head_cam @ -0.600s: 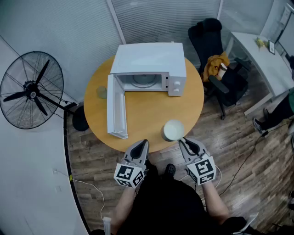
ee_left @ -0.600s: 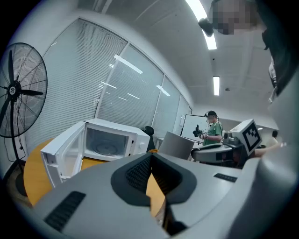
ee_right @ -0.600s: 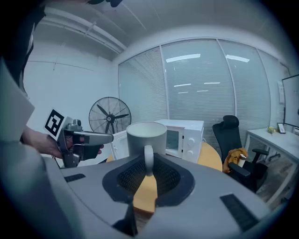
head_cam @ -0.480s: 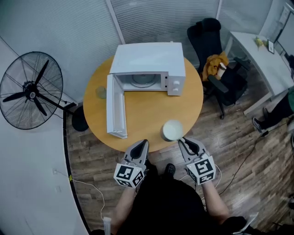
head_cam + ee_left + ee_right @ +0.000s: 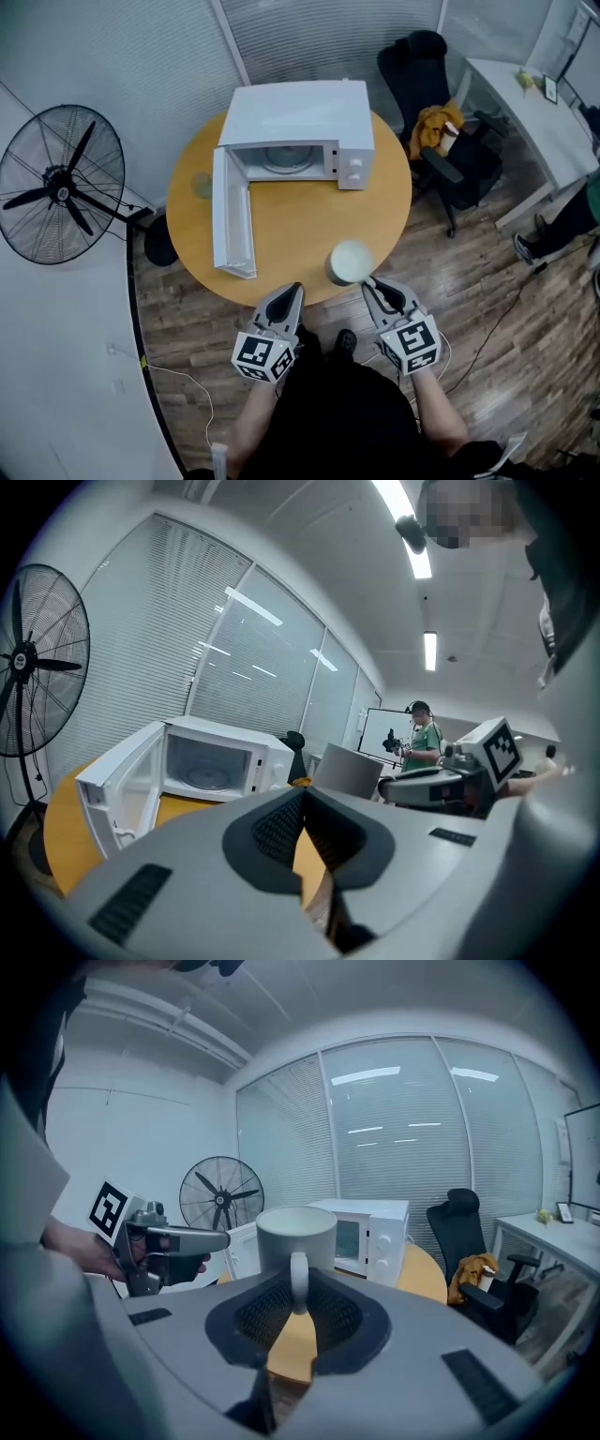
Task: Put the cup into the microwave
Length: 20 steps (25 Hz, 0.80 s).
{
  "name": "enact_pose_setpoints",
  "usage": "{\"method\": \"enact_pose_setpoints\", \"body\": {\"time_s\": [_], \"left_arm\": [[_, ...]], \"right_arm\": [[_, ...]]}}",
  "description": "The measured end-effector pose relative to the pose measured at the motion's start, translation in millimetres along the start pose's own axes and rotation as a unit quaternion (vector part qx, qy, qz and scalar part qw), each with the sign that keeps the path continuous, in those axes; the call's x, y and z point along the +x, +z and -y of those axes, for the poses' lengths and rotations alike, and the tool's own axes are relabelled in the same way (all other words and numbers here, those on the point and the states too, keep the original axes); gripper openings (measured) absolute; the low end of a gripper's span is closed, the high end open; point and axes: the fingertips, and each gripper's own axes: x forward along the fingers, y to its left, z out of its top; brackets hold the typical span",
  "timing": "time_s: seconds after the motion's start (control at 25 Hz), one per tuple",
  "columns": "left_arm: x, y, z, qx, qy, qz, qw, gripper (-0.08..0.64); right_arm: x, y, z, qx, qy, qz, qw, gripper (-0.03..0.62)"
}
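Observation:
A pale cup [image 5: 351,262] stands near the front edge of the round wooden table [image 5: 300,234], its handle turned toward me. In the right gripper view the cup [image 5: 296,1230] fills the middle, and my right gripper [image 5: 298,1288] is shut on its handle, with the pads against both sides. The head view shows that gripper [image 5: 367,281] at the cup's near right. My left gripper [image 5: 291,291] hangs at the table's front edge, left of the cup, shut and holding nothing [image 5: 305,794]. At the table's back sits the white microwave [image 5: 298,112], its door [image 5: 232,214] swung wide to the left and its cavity showing.
A standing fan [image 5: 61,183] is on the left of the table. A black office chair [image 5: 436,112] with an orange cloth and a white desk [image 5: 534,122] are on the right. A person [image 5: 572,220] stands at the far right, and blinds line the back wall.
The head view has drifted slightly, so everything sits a little left and up. The cup and both grippers hold their places.

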Motion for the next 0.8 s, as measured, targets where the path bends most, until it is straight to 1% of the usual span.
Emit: {"method": "enact_pose_setpoints", "body": {"time_s": [0.52,0.8], "left_arm": [[-2.1,-4.0,12.4,-0.007,0.021,0.002,0.9997,-0.005],[4.2,-3.9,-5.7,-0.012,0.027,0.001,0.9996,-0.005]], "right_arm": [[-3.1,-10.3,4.5,-0.004,0.015,-0.015,1.000,0.058],[18.7,-9.6,4.1,-0.004,0.023,-0.025,0.999,0.058]]}}
